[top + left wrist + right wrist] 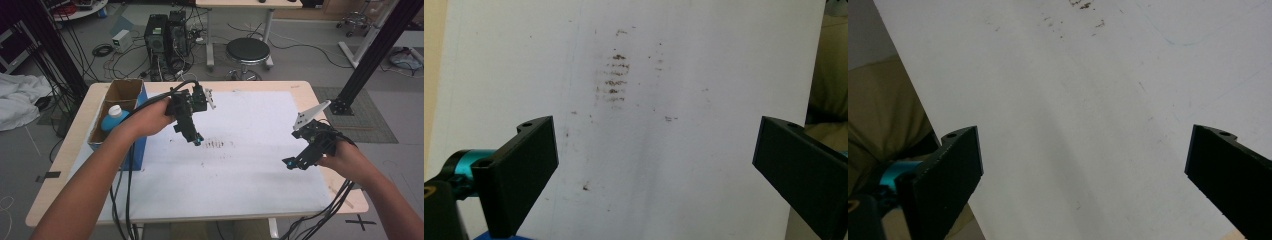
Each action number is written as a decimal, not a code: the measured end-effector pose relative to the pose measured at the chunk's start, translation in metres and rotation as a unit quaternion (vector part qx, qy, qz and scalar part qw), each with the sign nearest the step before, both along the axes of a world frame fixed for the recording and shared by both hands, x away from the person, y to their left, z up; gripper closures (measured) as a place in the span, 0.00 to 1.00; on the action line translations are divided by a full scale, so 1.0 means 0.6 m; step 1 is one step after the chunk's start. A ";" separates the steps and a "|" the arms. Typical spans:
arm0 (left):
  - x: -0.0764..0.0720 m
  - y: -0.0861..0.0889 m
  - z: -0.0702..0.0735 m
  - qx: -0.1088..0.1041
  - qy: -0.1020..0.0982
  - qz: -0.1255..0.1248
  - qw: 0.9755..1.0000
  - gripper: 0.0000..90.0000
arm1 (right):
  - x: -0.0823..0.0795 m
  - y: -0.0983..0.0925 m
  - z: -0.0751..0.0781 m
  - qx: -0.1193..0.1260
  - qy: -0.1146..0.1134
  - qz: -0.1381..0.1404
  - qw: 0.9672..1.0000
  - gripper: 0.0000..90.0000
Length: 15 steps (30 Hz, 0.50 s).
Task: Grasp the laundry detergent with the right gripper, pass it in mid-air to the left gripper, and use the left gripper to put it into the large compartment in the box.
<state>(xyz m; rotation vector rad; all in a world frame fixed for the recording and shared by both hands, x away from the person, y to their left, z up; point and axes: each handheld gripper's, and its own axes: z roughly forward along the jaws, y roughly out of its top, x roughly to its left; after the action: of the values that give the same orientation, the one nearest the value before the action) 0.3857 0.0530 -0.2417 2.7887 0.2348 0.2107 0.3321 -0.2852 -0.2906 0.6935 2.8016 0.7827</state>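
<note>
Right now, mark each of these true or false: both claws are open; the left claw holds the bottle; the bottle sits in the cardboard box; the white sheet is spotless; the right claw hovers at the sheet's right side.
1. Both claws are open: true; the left claw and right claw show wide gaps.
2. The left claw holds the bottle: false; it is empty.
3. The bottle sits in the cardboard box: true.
4. The white sheet is spotless: false; dark smudges mark it.
5. The right claw hovers at the sheet's right side: true.
</note>
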 end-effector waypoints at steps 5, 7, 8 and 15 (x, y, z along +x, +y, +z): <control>0.001 0.002 -0.001 0.001 -0.001 0.001 1.000 0.05 | 0.000 -0.001 0.000 0.001 -0.002 0.000 1.000 0.01; 0.002 0.005 -0.001 0.000 -0.002 0.001 1.000 0.05 | -0.001 0.000 0.000 0.001 -0.001 -0.001 1.000 0.01; 0.001 0.005 -0.001 -0.002 -0.001 0.004 1.000 0.05 | -0.001 0.000 -0.001 0.001 -0.001 0.000 1.000 0.01; 0.000 0.011 -0.003 -0.003 -0.001 0.005 1.000 0.05 | -0.001 0.000 -0.002 0.000 -0.001 -0.002 1.000 0.01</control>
<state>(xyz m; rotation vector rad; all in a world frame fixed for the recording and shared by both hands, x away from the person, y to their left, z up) 0.3858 0.0596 -0.2435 2.7825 0.2500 0.2146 0.3312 -0.2850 -0.2920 0.6968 2.7973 0.7823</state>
